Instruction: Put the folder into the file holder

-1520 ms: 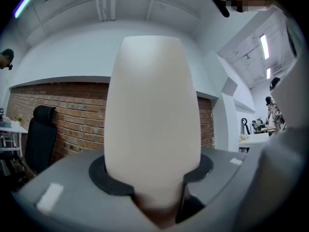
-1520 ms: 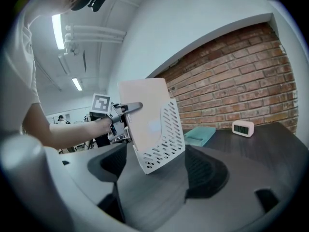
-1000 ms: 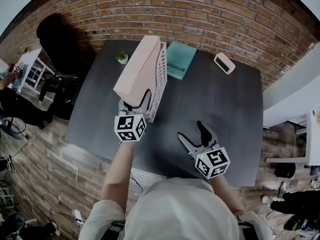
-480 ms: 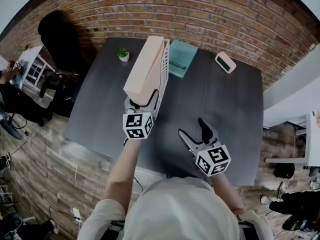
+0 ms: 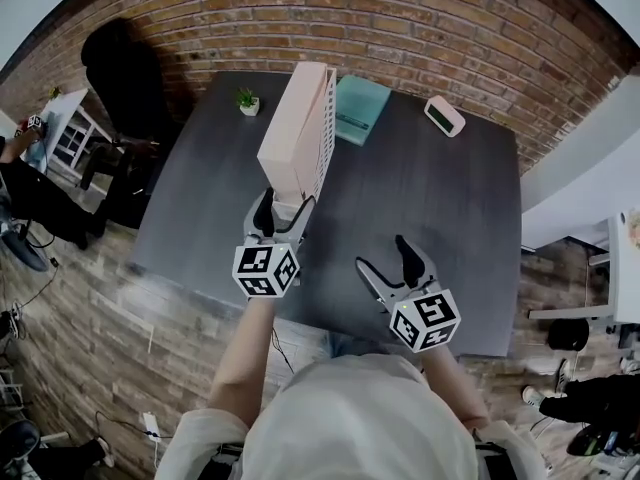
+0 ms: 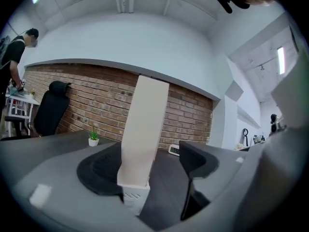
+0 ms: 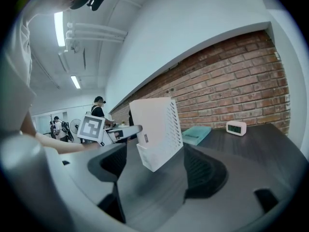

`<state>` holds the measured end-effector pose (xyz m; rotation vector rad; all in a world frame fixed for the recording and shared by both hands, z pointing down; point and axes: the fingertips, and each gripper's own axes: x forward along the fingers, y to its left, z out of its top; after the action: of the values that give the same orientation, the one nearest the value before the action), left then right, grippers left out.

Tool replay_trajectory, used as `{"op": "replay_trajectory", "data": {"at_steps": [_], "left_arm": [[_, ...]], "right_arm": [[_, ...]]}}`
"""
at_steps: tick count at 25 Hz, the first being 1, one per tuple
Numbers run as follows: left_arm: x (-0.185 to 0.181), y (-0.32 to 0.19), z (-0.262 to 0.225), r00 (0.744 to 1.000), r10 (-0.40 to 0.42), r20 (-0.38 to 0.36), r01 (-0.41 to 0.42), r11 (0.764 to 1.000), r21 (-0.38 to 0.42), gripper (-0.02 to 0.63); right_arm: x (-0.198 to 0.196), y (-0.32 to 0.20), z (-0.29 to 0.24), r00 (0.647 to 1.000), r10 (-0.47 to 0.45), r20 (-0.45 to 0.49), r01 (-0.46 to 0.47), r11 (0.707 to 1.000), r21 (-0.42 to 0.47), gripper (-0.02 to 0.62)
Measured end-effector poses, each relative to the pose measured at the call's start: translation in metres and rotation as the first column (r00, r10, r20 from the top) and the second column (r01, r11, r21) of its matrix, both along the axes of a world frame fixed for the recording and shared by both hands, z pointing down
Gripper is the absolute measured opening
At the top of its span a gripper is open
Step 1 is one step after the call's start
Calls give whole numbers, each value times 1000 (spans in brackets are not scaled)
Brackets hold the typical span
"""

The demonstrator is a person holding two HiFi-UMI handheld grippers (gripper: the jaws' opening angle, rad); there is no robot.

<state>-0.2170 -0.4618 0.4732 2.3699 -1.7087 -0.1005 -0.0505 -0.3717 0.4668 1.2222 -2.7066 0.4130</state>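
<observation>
A pink folder [image 5: 292, 128] stands upright in the white perforated file holder [image 5: 322, 143] on the dark table [image 5: 430, 208]. My left gripper [image 5: 284, 208] is at the holder's near end. Its jaws have just been opening and stand wide, with the folder's near edge [image 6: 145, 129] and the holder [image 6: 135, 197] between the tips and neither pad pressing on them. My right gripper [image 5: 392, 264] hovers open over the table's front right with nothing between its jaws. In the right gripper view, the holder [image 7: 159, 129] stands ahead of the right gripper [image 7: 154, 170].
A teal notebook [image 5: 360, 110] lies behind the holder, and a small white clock [image 5: 444, 115] sits at the back right. A small potted plant [image 5: 247, 101] is at the back left. A black chair [image 5: 125, 78] stands left of the table, against the brick wall.
The left gripper's jaws have opened off the folder and drawn back toward me. The folder, tilted left before, now stands straight in the holder. The right gripper has barely shifted.
</observation>
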Motion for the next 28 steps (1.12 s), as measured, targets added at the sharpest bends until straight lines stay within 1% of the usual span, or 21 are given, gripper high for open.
{"op": "replay_trajectory", "data": {"at_steps": [1,3,4,5,7,8,9,10,13,16,19,21,23,28], "left_arm": [[1,12,-1,1000,7,-14,-7,1000,-4,362],[3,37,-2,999,14,-36,-15,1000,-10,362],[4,49,-2,999,14,-44,-14,1000,-13,361],[4,62,-1,999,11,-51,-12,1000,-18,353],[6,87,0,998,6,-67,-8,1000,-30,290],[7,99,0,997,7,-74,-10,999,-37,264],[8,111,0,997,7,-79,-11,999,-42,252],[8,123,0,997,4,-78,-8,999,-47,222],[11,160,2,999,-22,-49,19,998,-63,143],[14,195,6,998,-56,-18,55,995,-83,106],[14,231,10,995,-100,-9,98,990,-103,42],[14,254,12,993,-122,-11,120,986,-114,22],[18,276,13,991,-130,-15,127,984,-121,10],[35,323,7,994,-107,-15,105,988,-110,9]], "right_arm": [[1,6,-1,1000,3,-3,-3,1000,3,370],[3,20,-2,1000,14,-13,-14,1000,14,288],[4,27,-3,1000,22,-20,-22,1000,22,256],[6,34,-3,999,29,-25,-28,999,29,237],[10,48,-4,999,37,-29,-36,999,39,194],[12,55,-5,999,40,-30,-39,998,43,174],[14,62,-6,999,43,-30,-41,998,47,154],[15,70,-7,999,45,-30,-43,998,50,141],[22,95,-9,998,56,-35,-53,996,69,108],[29,119,-10,997,66,-45,-62,993,96,60],[33,144,-10,997,54,-52,-48,993,111,42],[34,161,-11,997,42,-58,-35,992,119,32],[37,177,-12,998,36,-57,-29,992,124,21],[46,210,-12,998,33,-51,-26,991,133,3]]}}
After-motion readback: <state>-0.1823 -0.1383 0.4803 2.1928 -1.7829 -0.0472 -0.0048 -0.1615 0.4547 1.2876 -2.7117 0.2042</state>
